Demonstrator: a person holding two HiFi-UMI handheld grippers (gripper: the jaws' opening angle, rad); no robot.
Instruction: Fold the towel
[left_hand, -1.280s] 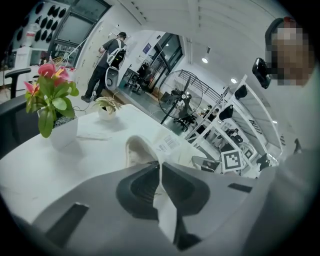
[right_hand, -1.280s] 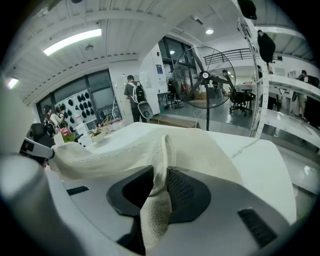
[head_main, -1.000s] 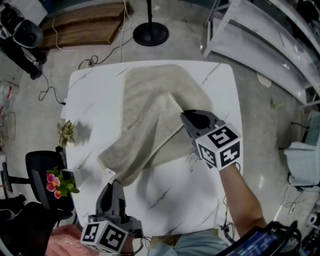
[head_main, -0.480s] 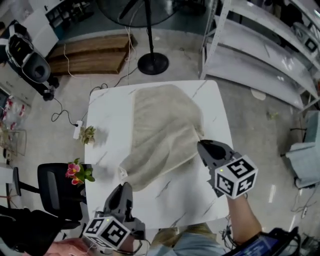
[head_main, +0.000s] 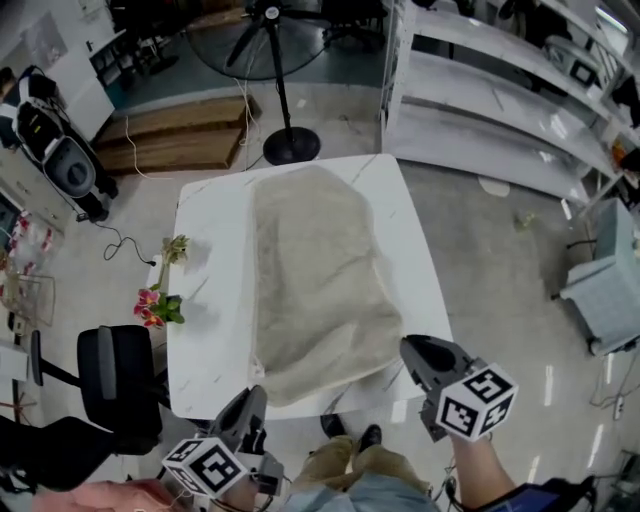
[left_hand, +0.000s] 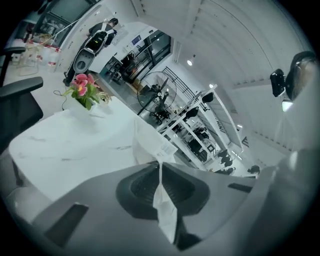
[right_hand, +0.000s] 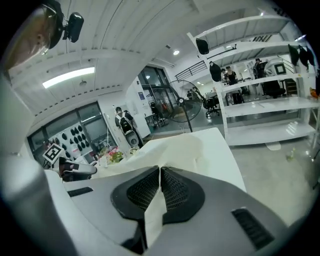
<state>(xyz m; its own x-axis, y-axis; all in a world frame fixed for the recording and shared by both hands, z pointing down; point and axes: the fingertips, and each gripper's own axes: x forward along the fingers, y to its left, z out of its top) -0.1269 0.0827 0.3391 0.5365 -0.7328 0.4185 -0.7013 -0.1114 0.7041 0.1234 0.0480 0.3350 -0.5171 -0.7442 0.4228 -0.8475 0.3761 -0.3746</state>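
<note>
My left fingers and right fingers each clench a near corner of the towel draping the tabletop.

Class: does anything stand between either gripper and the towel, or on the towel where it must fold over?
Nothing visible does. The left gripper and right gripper are shut on the near corners of the towel; its top lies bare on the table. The flowers stand left of it, clear.

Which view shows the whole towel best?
The head view: the whole towel shows, spread over the white table. The left gripper view shows only a pinched corner with a label; the right gripper view, a pinched corner and cloth behind.
</note>
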